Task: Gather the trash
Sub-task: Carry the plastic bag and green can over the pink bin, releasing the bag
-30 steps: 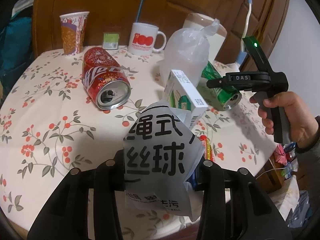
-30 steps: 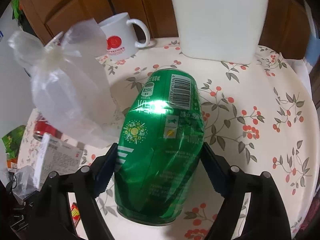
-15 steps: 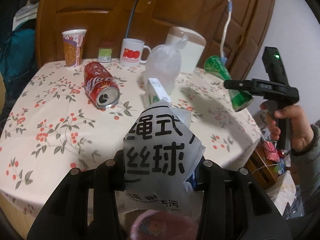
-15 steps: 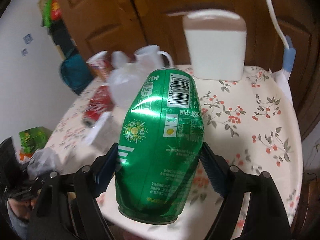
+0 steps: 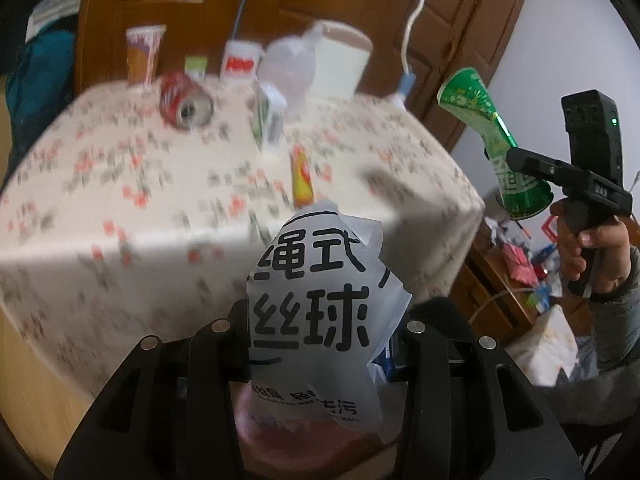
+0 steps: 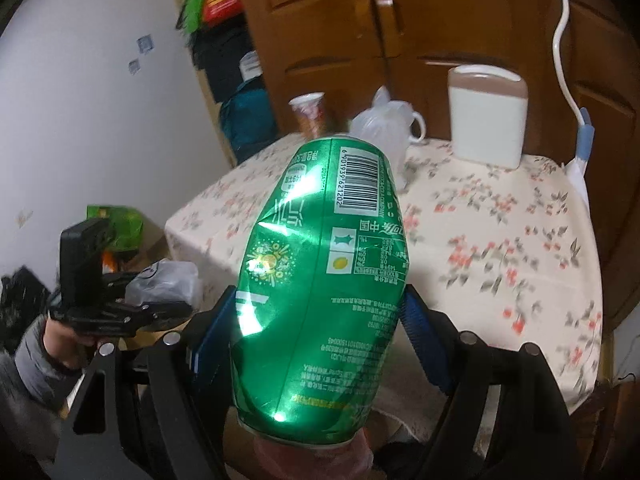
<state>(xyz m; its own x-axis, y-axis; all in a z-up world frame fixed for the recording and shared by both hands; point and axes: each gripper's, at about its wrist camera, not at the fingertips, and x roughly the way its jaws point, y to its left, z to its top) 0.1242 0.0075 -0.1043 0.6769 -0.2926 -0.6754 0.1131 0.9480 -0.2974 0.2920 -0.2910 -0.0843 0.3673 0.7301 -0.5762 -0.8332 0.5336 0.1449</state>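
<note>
My left gripper [image 5: 324, 328] is shut on a crumpled white wrapper [image 5: 320, 312] with black Chinese print, held off the table's front edge. My right gripper [image 6: 320, 312] is shut on a dented green can [image 6: 324, 280], held in the air off the table's corner; the can also shows in the left wrist view [image 5: 496, 152]. On the floral tablecloth [image 5: 120, 200] lie a red can [image 5: 184, 104] on its side, a small white-green carton [image 5: 268, 116], a red-yellow wrapper [image 5: 302, 176] and a knotted clear plastic bag [image 5: 288, 68].
A paper cup [image 5: 144, 54], a white mug [image 5: 240, 60] and a white-brown container [image 5: 340, 64] stand at the table's back edge before a wooden cabinet [image 6: 400, 32]. A pink rim [image 5: 296, 424] shows below my left gripper. Clutter [image 5: 520, 256] lies right of the table.
Both grippers have pulled back from the table with their loads. The green can was lifted off the tablecloth and now hangs beyond the table's edge. The table looks farther away.
</note>
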